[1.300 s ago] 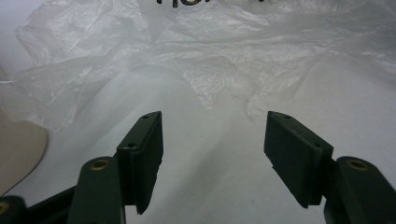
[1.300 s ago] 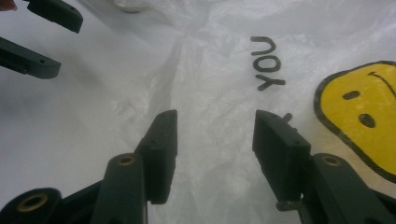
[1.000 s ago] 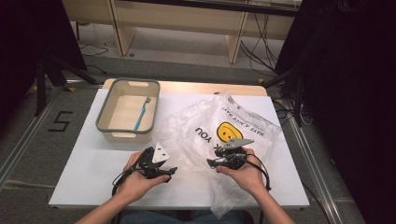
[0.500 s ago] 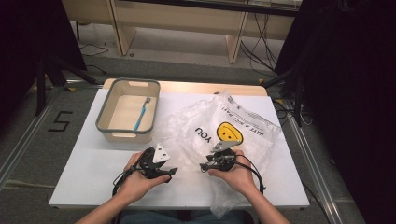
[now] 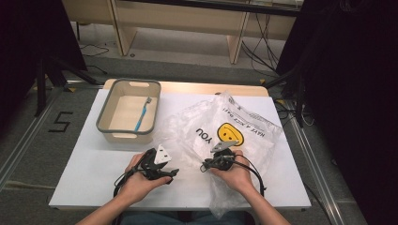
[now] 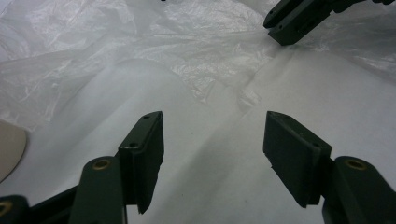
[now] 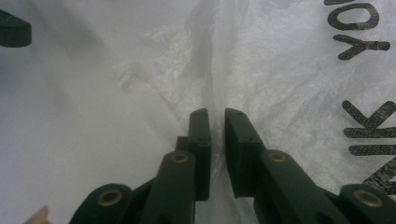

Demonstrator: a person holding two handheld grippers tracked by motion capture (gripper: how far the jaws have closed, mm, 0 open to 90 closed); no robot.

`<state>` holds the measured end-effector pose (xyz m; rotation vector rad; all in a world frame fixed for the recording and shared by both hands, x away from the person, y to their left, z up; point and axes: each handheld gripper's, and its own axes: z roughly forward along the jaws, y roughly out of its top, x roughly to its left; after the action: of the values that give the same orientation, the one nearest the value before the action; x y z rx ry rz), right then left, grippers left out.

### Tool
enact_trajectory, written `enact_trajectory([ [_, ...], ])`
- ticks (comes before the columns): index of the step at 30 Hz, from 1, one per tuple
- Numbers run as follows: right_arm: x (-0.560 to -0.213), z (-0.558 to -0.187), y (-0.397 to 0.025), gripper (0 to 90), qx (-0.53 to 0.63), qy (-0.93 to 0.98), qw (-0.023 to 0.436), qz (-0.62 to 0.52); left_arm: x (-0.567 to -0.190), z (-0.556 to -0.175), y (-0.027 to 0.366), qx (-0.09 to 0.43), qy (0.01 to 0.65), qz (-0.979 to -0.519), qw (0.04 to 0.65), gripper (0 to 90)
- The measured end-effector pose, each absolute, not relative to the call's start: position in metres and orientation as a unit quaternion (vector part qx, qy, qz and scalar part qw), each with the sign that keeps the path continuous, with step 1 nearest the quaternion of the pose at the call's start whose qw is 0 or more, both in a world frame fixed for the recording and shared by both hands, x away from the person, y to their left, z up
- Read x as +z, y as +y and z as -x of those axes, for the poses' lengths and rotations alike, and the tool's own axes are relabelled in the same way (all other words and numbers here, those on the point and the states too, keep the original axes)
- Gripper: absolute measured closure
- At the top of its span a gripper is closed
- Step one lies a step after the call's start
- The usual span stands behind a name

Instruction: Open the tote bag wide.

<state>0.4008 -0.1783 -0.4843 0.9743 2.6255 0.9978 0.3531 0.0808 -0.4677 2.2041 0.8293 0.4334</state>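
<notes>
Seen from above, both hands rest at the white surface's (image 5: 89, 159) near edge, around 6 o'clock. The left tool (image 6: 212, 154) gapes wide, holding nothing. The right tool (image 7: 217, 135) is nearly closed, pinching a fold of the smiley-face plastic bag (image 5: 234, 126). At 10 o'clock, a grey-rimmed bin (image 5: 105, 124) holds a blue toothbrush (image 5: 141, 117).

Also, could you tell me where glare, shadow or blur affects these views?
High view: dark room edges, evenly lit table. Left gripper view: sheen on the plastic bag, soft jaw shadows. Right gripper view: washed-out bag, slightly soft lettering.
</notes>
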Motion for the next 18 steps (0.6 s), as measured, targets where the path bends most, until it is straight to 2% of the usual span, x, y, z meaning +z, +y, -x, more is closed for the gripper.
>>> enact_trajectory([
  [7,-0.48,-0.401,-0.179,89.7,0.347,0.871,0.084,-0.338,-0.469,-0.353,0.08,0.168,0.322,-0.857,0.366,38.7],
  [18,-0.474,-0.402,-0.183,90.0,0.359,0.86,0.074,-0.354,-0.47,-0.355,0.078,0.163,0.318,-0.859,0.367,43.3],
])
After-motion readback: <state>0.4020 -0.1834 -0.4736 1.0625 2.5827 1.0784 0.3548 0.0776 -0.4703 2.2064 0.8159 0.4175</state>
